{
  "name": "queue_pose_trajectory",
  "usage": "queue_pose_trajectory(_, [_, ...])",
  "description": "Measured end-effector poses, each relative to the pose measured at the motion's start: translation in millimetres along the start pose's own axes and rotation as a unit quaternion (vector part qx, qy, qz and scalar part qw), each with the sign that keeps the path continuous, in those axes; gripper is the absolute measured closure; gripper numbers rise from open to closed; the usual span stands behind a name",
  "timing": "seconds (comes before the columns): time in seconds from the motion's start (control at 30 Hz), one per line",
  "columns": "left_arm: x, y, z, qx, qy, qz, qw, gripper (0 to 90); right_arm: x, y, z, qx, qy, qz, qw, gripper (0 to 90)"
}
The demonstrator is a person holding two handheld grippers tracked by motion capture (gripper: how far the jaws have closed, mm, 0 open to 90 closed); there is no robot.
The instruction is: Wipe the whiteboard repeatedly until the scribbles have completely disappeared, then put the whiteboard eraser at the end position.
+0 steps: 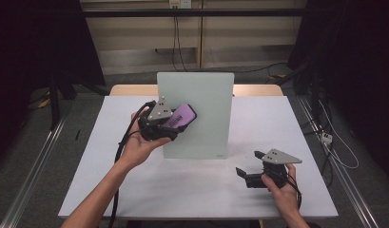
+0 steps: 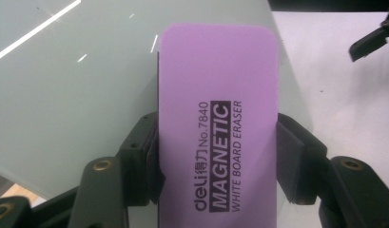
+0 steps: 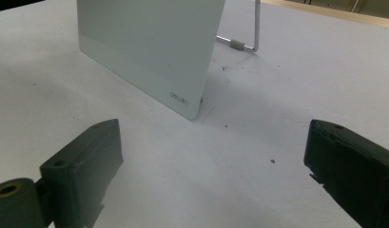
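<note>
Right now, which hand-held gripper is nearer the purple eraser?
Left. The left hand-held gripper is shut on the purple eraser against the whiteboard; the right hand-held gripper rests open on the table, well apart.

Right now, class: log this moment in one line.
left gripper: shut on eraser | eraser: at whiteboard | right gripper: open, empty, over table

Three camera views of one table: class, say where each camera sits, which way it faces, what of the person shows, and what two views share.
High view: above the person's side, looking forward and down at the table; both forearms, left tool, right tool.
Left gripper view: rides the left tool, looking along shut jaws at the purple eraser.
Right gripper view: rides the right tool, low over the table, open jaws.
Shared: the whiteboard, also in the right gripper view.
</note>
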State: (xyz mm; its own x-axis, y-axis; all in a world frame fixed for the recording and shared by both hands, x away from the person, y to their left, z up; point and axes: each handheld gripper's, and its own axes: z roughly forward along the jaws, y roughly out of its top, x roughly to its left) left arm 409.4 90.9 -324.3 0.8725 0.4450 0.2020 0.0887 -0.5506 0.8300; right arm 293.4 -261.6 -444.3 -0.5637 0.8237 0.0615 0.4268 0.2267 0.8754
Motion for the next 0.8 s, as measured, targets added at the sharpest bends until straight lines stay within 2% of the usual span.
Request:
queue_pose_trajectory(0.13, [-1.2, -1.8, -5.0, 0.000, -0.007, -0.006, 1.0000, 41.0, 0.1, -0.2, -1.3, -0.002, 0.001, -0.001, 1.0000, 5.4])
queue_pose_trajectory(0.2, [-0.6, -2.8, -9.9, -0.004, -0.007, -0.016, 0.9998, 41.0, 0.1, -0.3, -2.1, -0.003, 0.002, -0.001, 1.0000, 5.4])
queue_pose_trajectory(0.27, [0.6, -2.4, -14.8, -0.007, -0.004, -0.018, 0.9998, 41.0, 0.3, -0.1, -3.0, -0.006, 0.002, -0.002, 1.0000, 5.3])
queue_pose_trajectory(0.33, [0.8, -3.1, -18.0, -0.011, -0.013, -0.023, 0.9996, 41.0, 0.2, -0.5, -3.4, -0.005, 0.005, -0.001, 1.0000, 5.4])
queue_pose_trajectory(0.37, [1.1, -4.0, -18.8, -0.006, -0.016, -0.020, 0.9997, 41.1, 0.0, -0.5, -4.0, -0.007, 0.004, 0.000, 1.0000, 5.3])
queue_pose_trajectory(0.5, [2.3, -10.8, -13.9, 0.009, -0.037, -0.033, 0.9987, 41.1, -1.9, -0.9, -4.5, -0.005, -0.003, 0.002, 1.0000, 5.3])
queue_pose_trajectory(0.8, [-8.2, -15.2, -3.7, 0.037, -0.063, -0.028, 0.9969, 41.0, 0.6, -0.7, -1.9, 0.000, -0.002, -0.002, 1.0000, 5.4])
